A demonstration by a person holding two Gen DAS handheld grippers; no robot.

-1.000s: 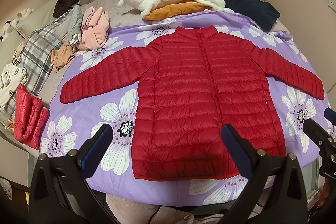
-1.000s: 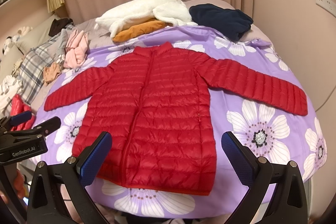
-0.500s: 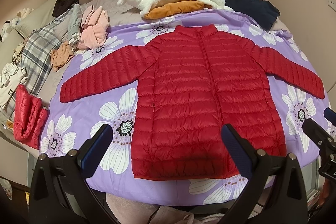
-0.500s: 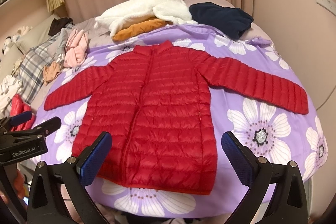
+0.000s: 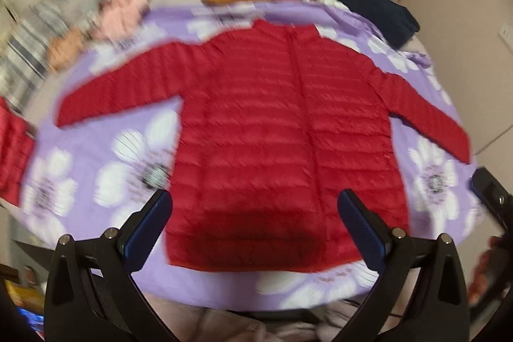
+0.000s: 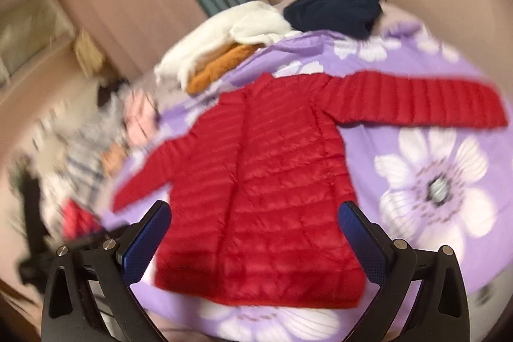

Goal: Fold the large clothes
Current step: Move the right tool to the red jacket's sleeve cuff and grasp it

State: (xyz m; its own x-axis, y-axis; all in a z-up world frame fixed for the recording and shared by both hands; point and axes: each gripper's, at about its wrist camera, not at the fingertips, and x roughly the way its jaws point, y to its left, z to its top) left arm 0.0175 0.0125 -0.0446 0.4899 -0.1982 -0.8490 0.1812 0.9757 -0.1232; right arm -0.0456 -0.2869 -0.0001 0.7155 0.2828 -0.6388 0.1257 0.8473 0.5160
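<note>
- Two grippers hover at 6 o'clock, empty: left gripper point(image 5: 255, 226) and right gripper point(image 6: 255, 229), jaws spread wide.
- Red puffer jacket point(image 5: 282, 143) lies flat, sleeves out, on the purple floral sheet point(image 5: 105, 149); no fold made yet.
- Likely next: each gripper takes a sleeve or hem corner.
- Only the right view shows the right sleeve point(image 6: 423, 100) whole, at 2 o'clock; both views are blurred.

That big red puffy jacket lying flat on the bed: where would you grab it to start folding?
Probably by the sleeve cuffs. The red jacket lies flat, front up, both sleeves spread wide. The right gripper, open, could come from the right to the cuff; the left gripper, also open, could take the other cuff.
</note>
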